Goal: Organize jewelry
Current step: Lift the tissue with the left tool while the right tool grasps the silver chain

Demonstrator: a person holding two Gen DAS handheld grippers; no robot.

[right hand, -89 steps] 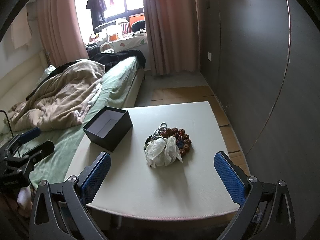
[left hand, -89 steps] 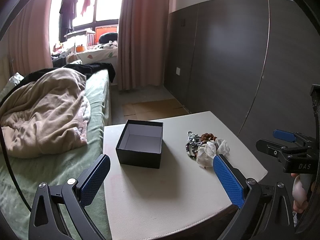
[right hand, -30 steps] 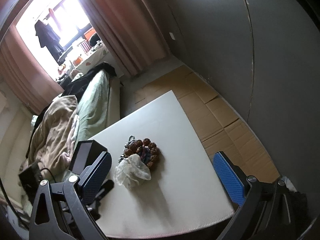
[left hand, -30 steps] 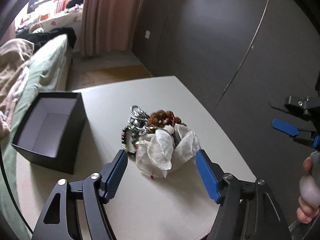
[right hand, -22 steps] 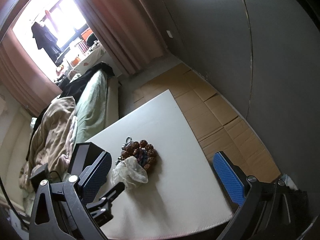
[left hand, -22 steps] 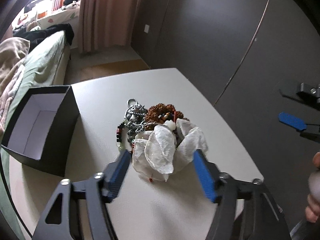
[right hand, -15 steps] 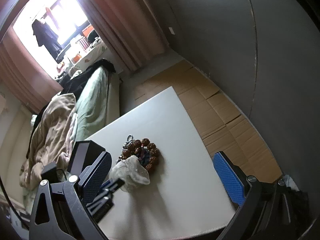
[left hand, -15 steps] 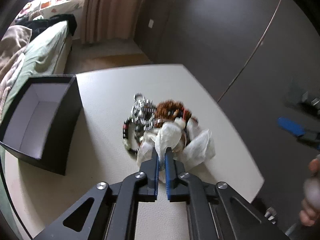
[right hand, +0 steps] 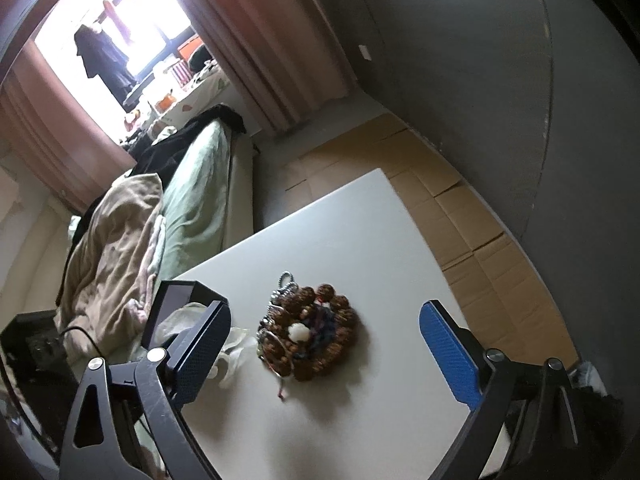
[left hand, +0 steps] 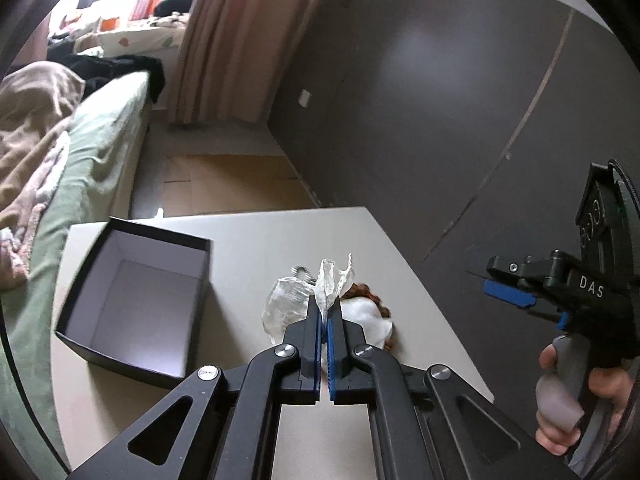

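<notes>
Bedroom setting: a pale table stands beside a bed with a green sheet and a rumpled beige blanket, with pink curtains and a dark grey wall panel behind. Seen from the left wrist camera, the left gripper has its blue-padded fingers pressed together, pinching a crumpled piece of white translucent wrapping that sticks up above the fingertips. More of this white wrapping spreads to either side of the fingers, and a little of the brown beaded jewelry peeks out just behind it on the table. An open black box with a pale lining sits on the table to the left of the gripper, close by. At the right edge, a hand holds the handle of the right gripper, off past the table's edge. Seen from the right wrist camera, which is tilted, the right gripper has its blue-padded fingers spread wide apart, holding nothing. Between them on the table lies the pile of jewelry: a ring of large brown beads with darker beads and a white piece inside it, and a silver chain at its far side. White wrapping shows just left of the pile, partly hidden behind the left-hand finger, with the black box beyond it.
</notes>
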